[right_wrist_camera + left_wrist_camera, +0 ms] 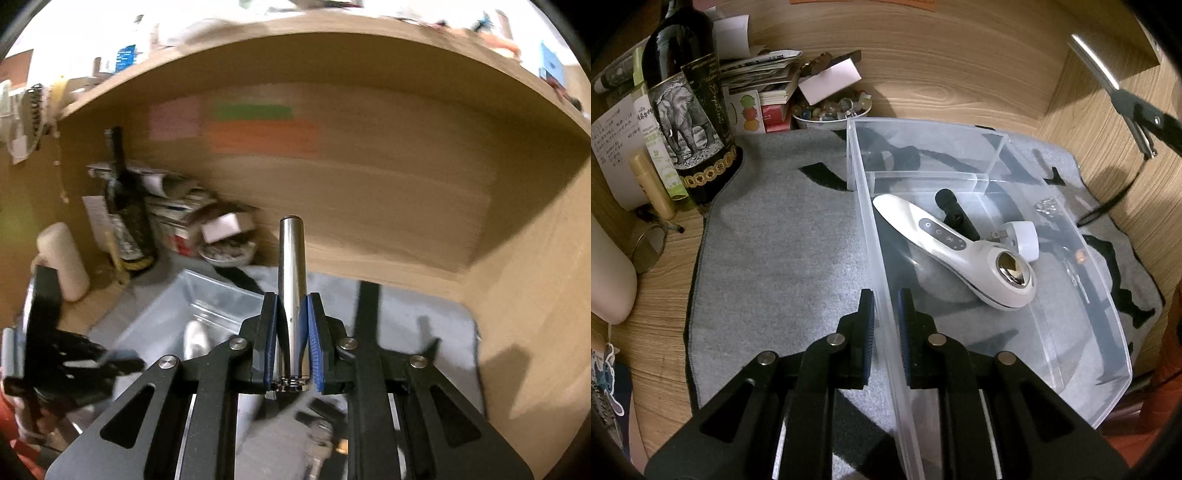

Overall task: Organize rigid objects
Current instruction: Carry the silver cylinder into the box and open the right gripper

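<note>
The left gripper (pixel 886 306) straddles the near side wall of the clear plastic bin (pixel 1108 295): one finger sits outside the wall, the other inside, and the pads look closed against it or very nearly so. This grip most likely steadies the bin so that it does not slide on the grey cloth (pixel 775 258) while items are dropped in.

Ahead of the left gripper and to its right, inside the large compartment, lie a white handheld device (pixel 960 251), a black stick-shaped item (pixel 955 214) beyond it, and a white plug adapter (pixel 1021 238) touching the device's head. The two small compartments at the far end appear to hold nothing.

The right gripper (pixel 291 332) is clamped on a metal cylinder (pixel 291 277), which runs forward along the fingers and projects well past the tips. Holding it lengthwise between the pads keeps the smooth bar from rolling or pivoting in transit. The view is motion-blurred. The bin (pixel 207 295) lies below and to the left of this gripper; the cylinder is raised above the cloth and not yet over a compartment.

Judgement: the step in hand is carrying the cylinder to the bin. The polished surface could slip through the pads if tilted steeply.
</note>
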Demonstrator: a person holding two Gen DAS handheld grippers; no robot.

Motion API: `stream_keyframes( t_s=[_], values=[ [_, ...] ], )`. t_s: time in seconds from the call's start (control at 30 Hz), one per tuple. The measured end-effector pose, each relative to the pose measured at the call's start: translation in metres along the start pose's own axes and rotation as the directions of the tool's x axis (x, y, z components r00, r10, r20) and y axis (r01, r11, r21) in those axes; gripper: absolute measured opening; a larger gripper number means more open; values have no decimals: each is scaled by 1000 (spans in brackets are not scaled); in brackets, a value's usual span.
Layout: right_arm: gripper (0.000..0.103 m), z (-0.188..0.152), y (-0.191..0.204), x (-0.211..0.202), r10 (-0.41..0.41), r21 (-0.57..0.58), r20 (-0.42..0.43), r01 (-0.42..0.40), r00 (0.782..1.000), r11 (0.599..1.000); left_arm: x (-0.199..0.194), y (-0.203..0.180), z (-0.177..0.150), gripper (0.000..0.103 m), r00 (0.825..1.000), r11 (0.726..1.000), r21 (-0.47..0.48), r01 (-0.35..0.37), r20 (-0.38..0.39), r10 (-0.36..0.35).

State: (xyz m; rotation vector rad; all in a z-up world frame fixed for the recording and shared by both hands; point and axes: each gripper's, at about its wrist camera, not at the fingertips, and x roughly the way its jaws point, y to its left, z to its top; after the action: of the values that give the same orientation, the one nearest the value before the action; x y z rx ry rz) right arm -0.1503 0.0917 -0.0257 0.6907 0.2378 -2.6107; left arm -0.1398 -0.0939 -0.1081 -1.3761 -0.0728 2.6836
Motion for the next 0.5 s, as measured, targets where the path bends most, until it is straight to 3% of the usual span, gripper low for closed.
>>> stream_keyframes(
  t_s=[0.23, 0.5],
  values=[
    [14, 2, 28, 21, 76, -60, -34, -78, 997, 995, 0, 0, 0, 13, 1000, 1000, -3, 2, 1, -2],
    [14, -15, 44, 56, 119, -88, -155, -134, 981, 987, 0, 0, 0, 13, 1000, 1000, -3, 2, 2, -2]
  ],
)
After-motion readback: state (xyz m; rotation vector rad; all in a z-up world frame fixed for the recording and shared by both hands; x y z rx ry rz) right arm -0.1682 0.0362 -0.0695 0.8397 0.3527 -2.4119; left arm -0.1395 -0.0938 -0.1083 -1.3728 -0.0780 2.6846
